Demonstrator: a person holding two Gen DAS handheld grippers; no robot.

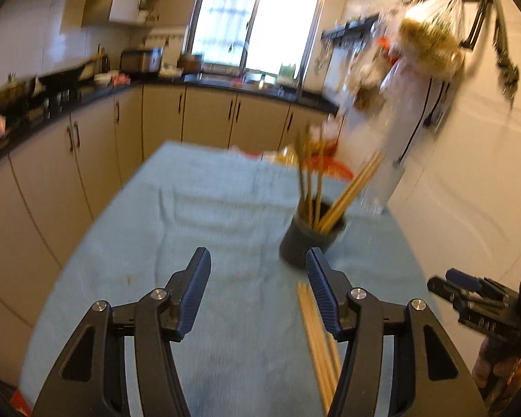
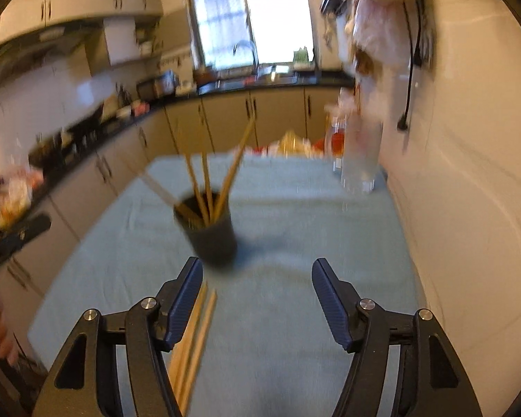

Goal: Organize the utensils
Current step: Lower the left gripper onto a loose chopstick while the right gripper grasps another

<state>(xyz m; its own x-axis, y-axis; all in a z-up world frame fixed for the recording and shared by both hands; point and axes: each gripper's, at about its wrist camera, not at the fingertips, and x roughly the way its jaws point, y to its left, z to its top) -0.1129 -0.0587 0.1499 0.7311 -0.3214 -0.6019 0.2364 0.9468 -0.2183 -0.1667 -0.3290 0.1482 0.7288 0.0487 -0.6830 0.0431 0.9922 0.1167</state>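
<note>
A dark cup (image 1: 304,239) holding several wooden chopsticks (image 1: 350,187) stands on the light blue cloth (image 1: 208,208). More loose chopsticks (image 1: 317,340) lie on the cloth in front of it, beside the right finger of my left gripper (image 1: 258,264), which is open and empty. In the right wrist view the cup (image 2: 213,236) is ahead and left of my right gripper (image 2: 257,274), open and empty; the loose chopsticks (image 2: 194,340) lie by its left finger. The right gripper also shows at the right edge of the left wrist view (image 1: 469,288).
A clear bottle (image 2: 359,153) and red and yellow items (image 1: 326,166) stand at the table's far end. A white wall (image 2: 469,208) runs along the right side. Kitchen cabinets (image 1: 87,160) and a dark counter run along the left and back.
</note>
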